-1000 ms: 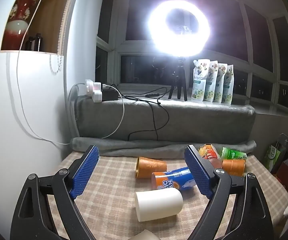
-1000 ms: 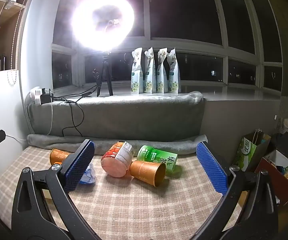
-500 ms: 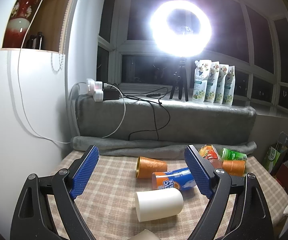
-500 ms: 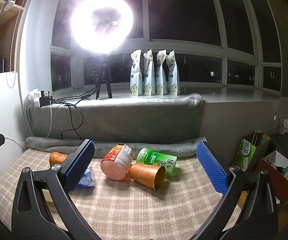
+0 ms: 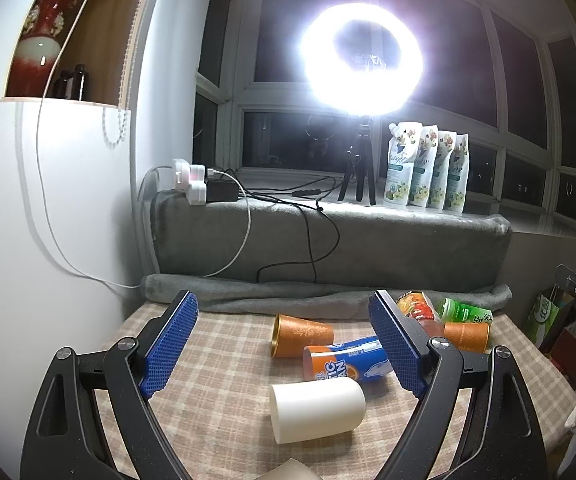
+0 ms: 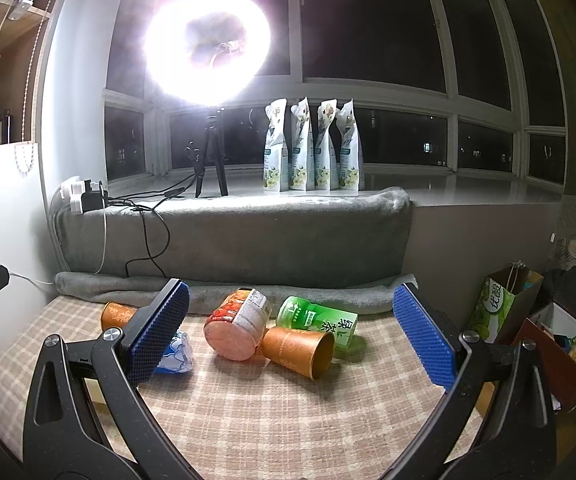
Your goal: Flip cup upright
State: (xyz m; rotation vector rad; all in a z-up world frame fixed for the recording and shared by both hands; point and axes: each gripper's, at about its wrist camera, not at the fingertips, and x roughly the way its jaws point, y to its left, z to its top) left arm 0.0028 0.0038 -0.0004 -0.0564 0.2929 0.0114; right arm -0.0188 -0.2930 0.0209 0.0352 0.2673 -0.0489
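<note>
A white cup (image 5: 315,410) lies on its side on the checked tablecloth (image 5: 216,392), just ahead of my left gripper (image 5: 284,346), which is open and empty above it. An orange paper cup (image 5: 301,336) lies on its side behind it, beside a blue-orange can (image 5: 347,364). In the right wrist view another orange paper cup (image 6: 297,350) lies on its side, mouth toward the right, between the fingers of my open, empty right gripper (image 6: 288,340). It also shows in the left wrist view (image 5: 465,336).
A red-labelled jar (image 6: 238,328) and a green tea can (image 6: 319,320) lie beside the right orange cup. A rolled grey blanket (image 6: 248,296) bounds the far edge. A ring light (image 5: 361,60), cables and pouches (image 6: 311,148) stand on the sill. Bags (image 6: 495,312) stand right of the table.
Both views have shifted only slightly; the objects on the cloth lie where they were and both grippers stay open.
</note>
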